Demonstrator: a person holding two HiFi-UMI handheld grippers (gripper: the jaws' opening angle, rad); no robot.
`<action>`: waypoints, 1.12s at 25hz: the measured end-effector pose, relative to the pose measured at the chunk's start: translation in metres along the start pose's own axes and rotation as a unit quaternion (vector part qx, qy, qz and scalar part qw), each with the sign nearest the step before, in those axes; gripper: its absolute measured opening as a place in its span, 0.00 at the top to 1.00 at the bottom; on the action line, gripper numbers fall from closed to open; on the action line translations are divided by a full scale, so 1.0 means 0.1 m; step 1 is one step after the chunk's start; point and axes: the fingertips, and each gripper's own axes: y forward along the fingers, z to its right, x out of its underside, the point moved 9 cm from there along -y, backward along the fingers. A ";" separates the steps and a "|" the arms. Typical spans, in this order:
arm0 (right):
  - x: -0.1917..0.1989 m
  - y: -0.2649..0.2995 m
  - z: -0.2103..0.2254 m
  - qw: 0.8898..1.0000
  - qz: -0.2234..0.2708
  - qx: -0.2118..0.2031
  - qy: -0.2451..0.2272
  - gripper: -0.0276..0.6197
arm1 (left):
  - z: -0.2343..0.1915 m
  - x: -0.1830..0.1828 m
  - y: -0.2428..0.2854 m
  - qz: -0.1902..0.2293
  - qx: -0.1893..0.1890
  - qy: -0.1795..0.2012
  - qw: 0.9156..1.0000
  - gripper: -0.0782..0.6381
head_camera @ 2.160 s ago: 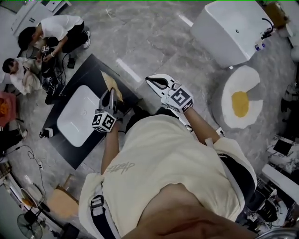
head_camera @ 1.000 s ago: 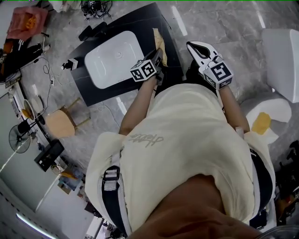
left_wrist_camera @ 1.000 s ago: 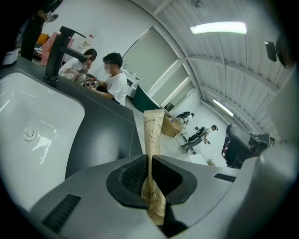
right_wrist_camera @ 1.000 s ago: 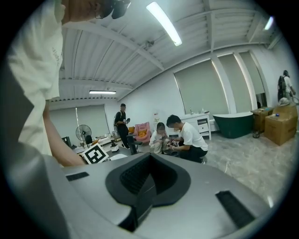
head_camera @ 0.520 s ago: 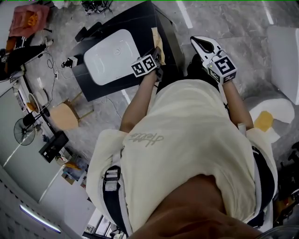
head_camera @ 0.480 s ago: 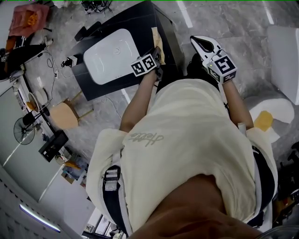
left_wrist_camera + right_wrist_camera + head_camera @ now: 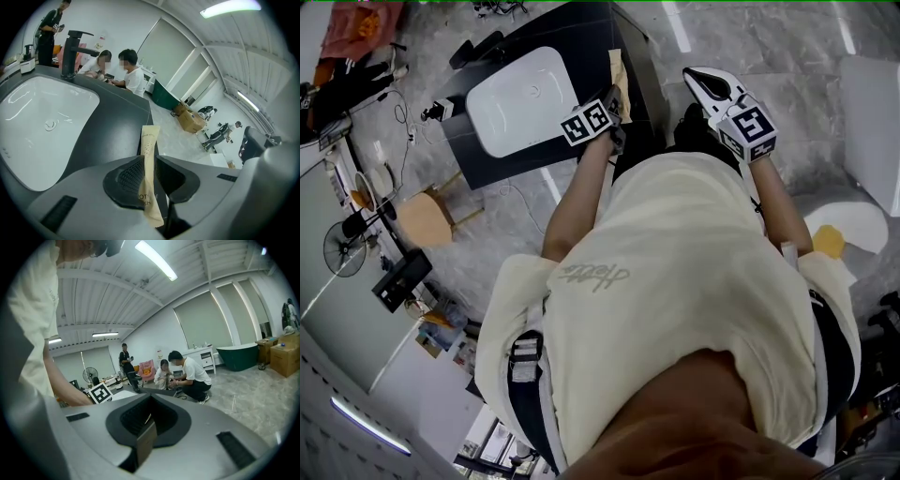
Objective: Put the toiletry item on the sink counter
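Far left: wooden stool [image 7: 427, 217] on the floor, well apart from the counter. Next, the dark sink counter [image 7: 525, 161] with a white basin [image 7: 523, 100] sunk into it. Left gripper view shows a black faucet [image 7: 70, 51] upright on the counter at the basin's far side.

My left gripper [image 7: 613, 101] is at the counter's right-hand edge, right of the basin. Its jaws pinch a thin tan paper packet [image 7: 150, 140], held on edge. One end sticks forward past the jaw tips and the other hangs out behind them. The forward end lies over the bare strip along the counter's right edge. Can't tell if it touches the top.

My right gripper [image 7: 694, 77] is further right, off the counter, over grey floor, well apart from the left one. Its jaws are pressed together.

Far right: yellow-and-white rug [image 7: 839, 230] on the floor.
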 end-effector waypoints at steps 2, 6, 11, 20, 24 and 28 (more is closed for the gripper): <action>-0.01 0.01 -0.05 1.000 0.003 -0.002 -0.003 0.97 | -0.02 0.00 -0.08 0.007 0.002 -0.003 1.000 0.79; -0.04 0.01 -0.19 1.000 0.006 -0.006 -0.011 0.97 | 0.00 -0.04 -0.28 0.027 0.013 0.005 1.000 0.79; -0.14 0.05 -0.40 1.000 0.015 0.004 -0.023 0.97 | 0.04 -0.15 -0.59 0.060 0.057 0.023 0.996 0.79; -0.48 0.23 -0.83 0.997 0.055 0.001 -0.045 0.97 | 0.34 -0.60 -1.26 0.188 0.263 0.077 0.943 0.84; -0.70 0.31 -0.93 0.995 0.073 0.008 -0.061 0.97 | 0.49 -0.82 -1.54 0.236 0.272 0.151 0.921 0.89; -0.88 0.34 -1.11 0.993 0.079 -0.001 -0.086 0.97 | 0.64 -0.92 -1.83 0.258 0.290 0.206 0.898 0.89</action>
